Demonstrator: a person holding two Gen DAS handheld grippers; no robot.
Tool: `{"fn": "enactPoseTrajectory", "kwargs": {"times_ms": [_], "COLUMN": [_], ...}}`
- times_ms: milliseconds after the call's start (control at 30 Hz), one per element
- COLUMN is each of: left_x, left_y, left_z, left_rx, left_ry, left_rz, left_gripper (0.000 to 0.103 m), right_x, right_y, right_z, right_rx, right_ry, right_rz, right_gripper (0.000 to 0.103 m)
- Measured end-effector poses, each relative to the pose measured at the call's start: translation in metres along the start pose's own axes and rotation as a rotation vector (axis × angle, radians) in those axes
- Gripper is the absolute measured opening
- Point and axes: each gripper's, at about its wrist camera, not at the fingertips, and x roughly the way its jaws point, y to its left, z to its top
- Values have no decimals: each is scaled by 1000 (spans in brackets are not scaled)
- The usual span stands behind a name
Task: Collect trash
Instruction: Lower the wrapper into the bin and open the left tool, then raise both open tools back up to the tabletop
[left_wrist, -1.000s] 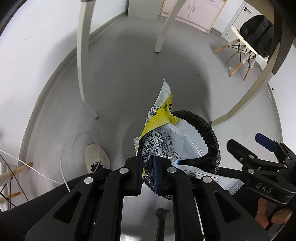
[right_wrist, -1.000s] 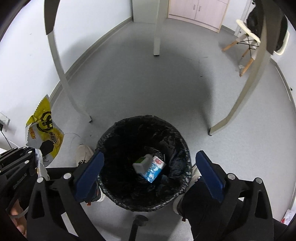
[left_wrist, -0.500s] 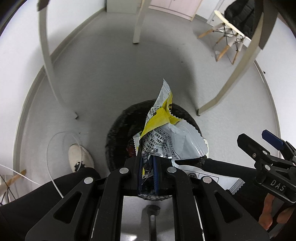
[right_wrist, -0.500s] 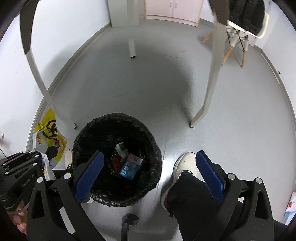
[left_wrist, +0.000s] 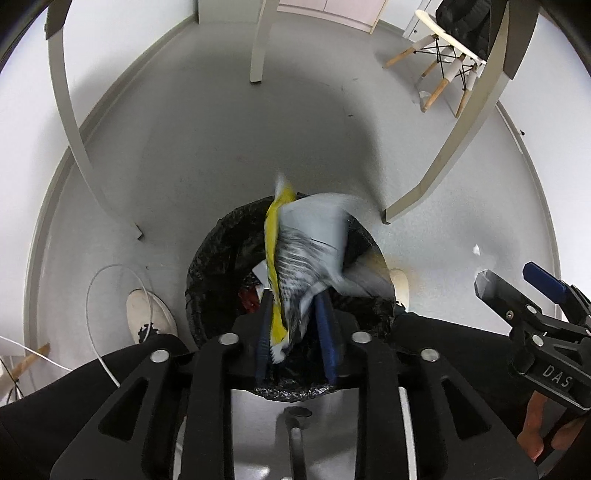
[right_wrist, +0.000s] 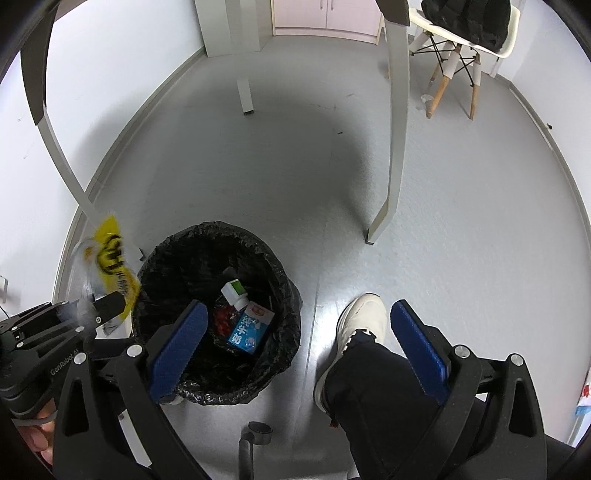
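Observation:
A yellow and silver snack wrapper (left_wrist: 299, 266) hangs blurred between the fingers of my left gripper (left_wrist: 295, 325), directly over the black-lined trash bin (left_wrist: 218, 266). The left jaws stand apart and the wrapper looks loose between them. In the right wrist view the wrapper (right_wrist: 107, 258) shows at the bin's left rim (right_wrist: 155, 258). The bin holds a blue milk carton (right_wrist: 249, 326), a small white and green box (right_wrist: 234, 291) and red trash. My right gripper (right_wrist: 299, 343) is open and empty, above the bin's right side and the person's white shoe (right_wrist: 360, 321).
Grey table legs (right_wrist: 395, 122) stand around the bin on the grey floor. A white chair with a black bag (right_wrist: 469, 22) is at the back right. The person's other shoe (left_wrist: 147, 314) and a thin white cable (left_wrist: 92, 295) lie left of the bin.
My left gripper's jaws have opened from a tight grip on the wrapper, and the wrapper now blurs as it slips downward. Both grippers shifted, the bin now centred under the left one.

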Motion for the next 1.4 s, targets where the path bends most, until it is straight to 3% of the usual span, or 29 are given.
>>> {"fn": "enactPoseTrajectory", "kwargs": {"times_ms": [100, 500, 700, 967, 1400], "left_x": [-3, -34, -62, -106, -191], "left_y": [1, 2, 4, 10, 23], "left_z": [-1, 0, -1, -12, -29], "left_rx": [5, 5, -5, -21, -45], "left_ry": [-10, -75, -128, -193, -308], "left_rz": [12, 20, 24, 57, 83], "left_gripper": [37, 83, 96, 97, 97], "right_x": [-2, -23, -46, -87, -166], "right_y": [-2, 1, 0, 5, 25], "right_z": [0, -2, -1, -2, -1], "right_rx": [5, -12, -8, -20, -78], "right_ry": [-1, -29, -57, -98, -251], "right_rz": [1, 9, 26, 47, 60], "right_gripper": [95, 95, 95, 95, 95]}}
